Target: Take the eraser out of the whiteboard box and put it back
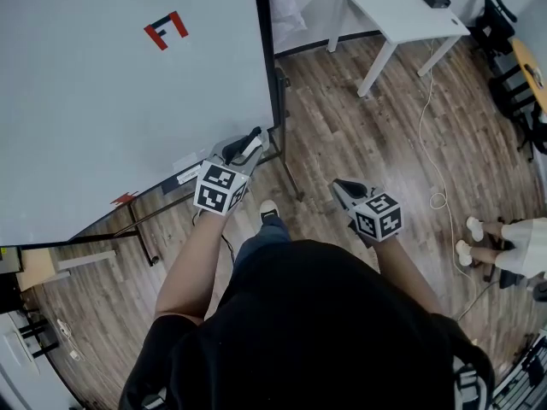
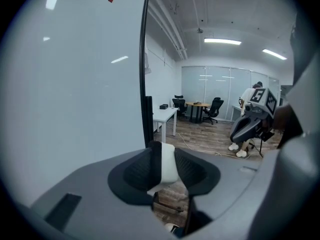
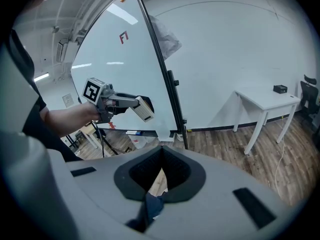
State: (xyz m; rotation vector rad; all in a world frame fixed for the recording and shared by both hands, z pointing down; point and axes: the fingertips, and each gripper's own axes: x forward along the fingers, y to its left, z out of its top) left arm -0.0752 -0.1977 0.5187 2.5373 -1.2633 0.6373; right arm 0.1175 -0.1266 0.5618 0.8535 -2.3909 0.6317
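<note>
In front of the whiteboard (image 1: 102, 101), near its lower right corner, the person is holding two sets of tongs. The left tongs (image 1: 254, 140) are clamping the eraser (image 1: 250, 152), which is hanging in the air just off the whiteboard's lower edge. The taking-out step looks done and the return seems to be coming up. The right tongs (image 1: 344, 188), further right of the whiteboard, are pressed together on nothing. The next move probably calls for lowering the eraser into the whiteboard box, which is hard to pick out here, and releasing it squarely inside. Counted: one whiteboard, two tongs, one eraser.
</note>
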